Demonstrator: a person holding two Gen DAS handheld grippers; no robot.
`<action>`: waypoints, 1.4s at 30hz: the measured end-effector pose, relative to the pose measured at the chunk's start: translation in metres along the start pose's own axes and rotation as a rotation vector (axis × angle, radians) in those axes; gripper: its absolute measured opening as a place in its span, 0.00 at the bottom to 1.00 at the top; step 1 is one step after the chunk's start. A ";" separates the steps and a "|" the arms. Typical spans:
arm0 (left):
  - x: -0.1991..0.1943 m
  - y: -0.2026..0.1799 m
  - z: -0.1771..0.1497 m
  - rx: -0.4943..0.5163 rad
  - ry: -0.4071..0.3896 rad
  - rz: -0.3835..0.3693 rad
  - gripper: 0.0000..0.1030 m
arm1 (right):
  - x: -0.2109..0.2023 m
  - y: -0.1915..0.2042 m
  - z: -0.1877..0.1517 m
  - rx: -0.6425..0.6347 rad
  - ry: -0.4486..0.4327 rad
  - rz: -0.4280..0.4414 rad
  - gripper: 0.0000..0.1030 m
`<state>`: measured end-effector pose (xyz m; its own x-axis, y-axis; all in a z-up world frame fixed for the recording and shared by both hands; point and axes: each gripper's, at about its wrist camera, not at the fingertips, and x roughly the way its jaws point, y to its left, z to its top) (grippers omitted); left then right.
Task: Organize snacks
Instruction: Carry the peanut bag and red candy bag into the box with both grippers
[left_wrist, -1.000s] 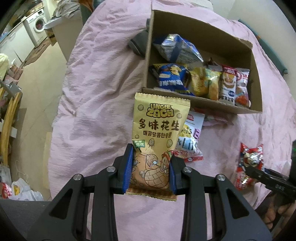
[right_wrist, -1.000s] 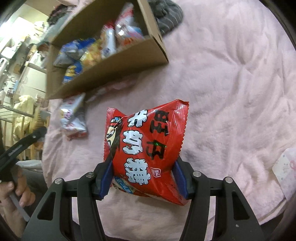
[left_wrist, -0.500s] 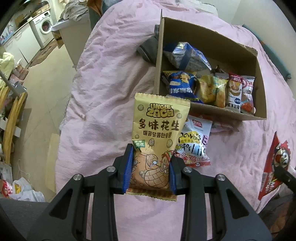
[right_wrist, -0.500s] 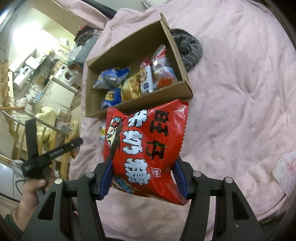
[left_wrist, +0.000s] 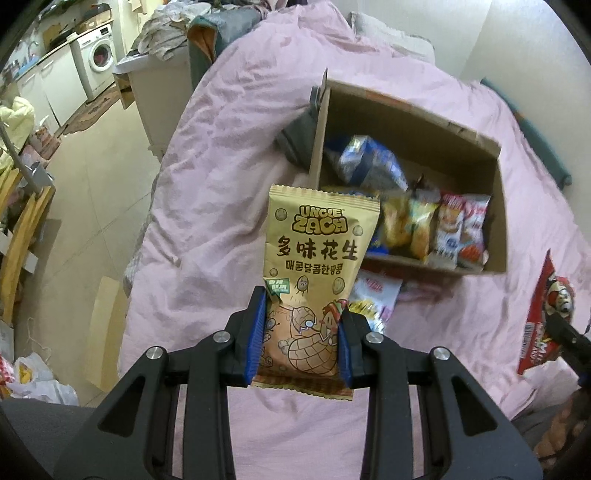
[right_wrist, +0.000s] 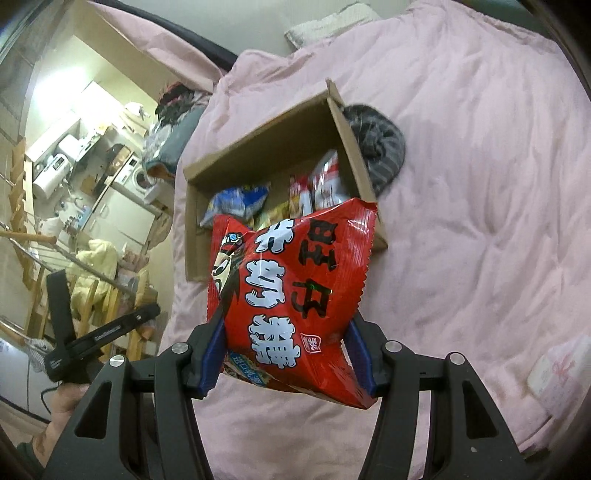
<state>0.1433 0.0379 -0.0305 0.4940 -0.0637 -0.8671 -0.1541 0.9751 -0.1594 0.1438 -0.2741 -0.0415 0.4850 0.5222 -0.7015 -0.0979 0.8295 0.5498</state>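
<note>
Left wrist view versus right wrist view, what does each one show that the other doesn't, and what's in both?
Only the left wrist view shows the left gripper clamped on the yellow peanut bag, and a white snack packet lying on the pink blanket in front of the box.

Only the right wrist view shows the right gripper clamped on the red candy bag's front, and a white pouch at the right edge.

Both show the cardboard box of snacks, the grey cloth beside it and the washing machine.
</note>
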 end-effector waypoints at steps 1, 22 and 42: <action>-0.003 -0.002 0.004 -0.001 -0.008 -0.006 0.28 | 0.000 0.001 0.004 0.000 -0.006 0.000 0.58; 0.022 -0.067 0.086 0.086 -0.057 -0.057 0.28 | 0.068 0.018 0.103 -0.042 -0.010 -0.030 0.58; 0.087 -0.084 0.096 0.127 -0.029 -0.045 0.28 | 0.135 0.009 0.124 -0.050 0.041 -0.034 0.58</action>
<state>0.2809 -0.0289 -0.0470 0.5230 -0.1040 -0.8460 -0.0222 0.9905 -0.1355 0.3167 -0.2207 -0.0752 0.4530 0.5000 -0.7381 -0.1258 0.8555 0.5022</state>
